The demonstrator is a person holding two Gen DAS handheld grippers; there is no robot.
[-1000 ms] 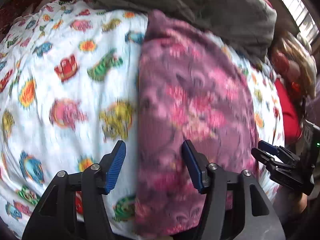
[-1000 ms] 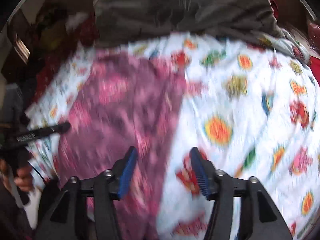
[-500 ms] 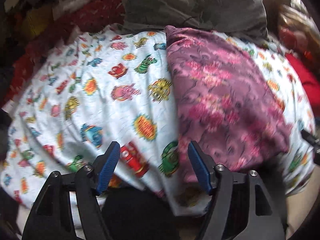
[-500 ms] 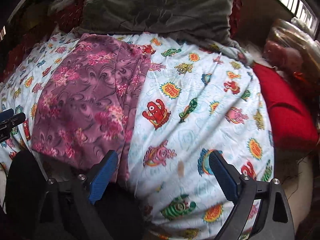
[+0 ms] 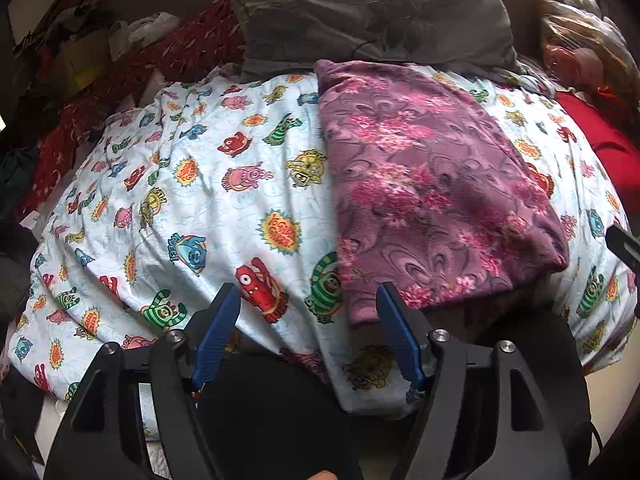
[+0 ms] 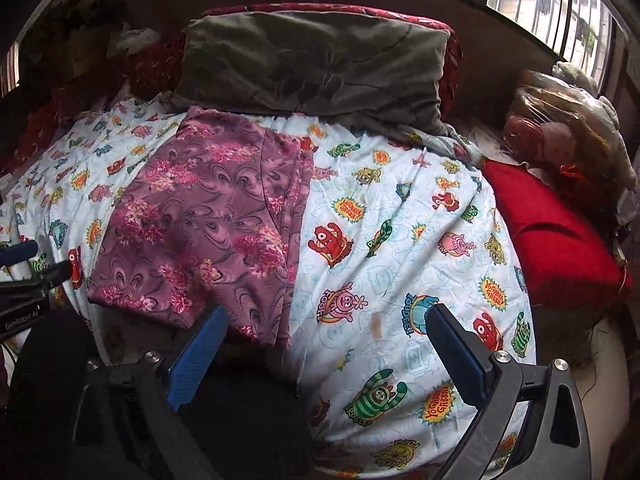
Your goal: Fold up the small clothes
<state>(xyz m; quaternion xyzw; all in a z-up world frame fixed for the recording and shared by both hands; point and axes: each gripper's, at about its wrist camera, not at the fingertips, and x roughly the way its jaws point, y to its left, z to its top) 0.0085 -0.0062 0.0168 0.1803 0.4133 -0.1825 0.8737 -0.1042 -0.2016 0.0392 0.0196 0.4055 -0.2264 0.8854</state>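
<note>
A white cartoon-print sheet (image 6: 400, 240) covers the bed, a grey pillow (image 6: 316, 60) lies at its head, the folded purple floral garment (image 6: 208, 220) lies flat on the sheet, and both the left gripper (image 5: 308, 332) and right gripper (image 6: 324, 352) hover above the near edge, jaws spread and empty.

One purple garment (image 5: 432, 196), two pillows (image 6: 316, 64)

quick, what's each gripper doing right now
left gripper: open, holding nothing.
right gripper: open wide, holding nothing.
</note>
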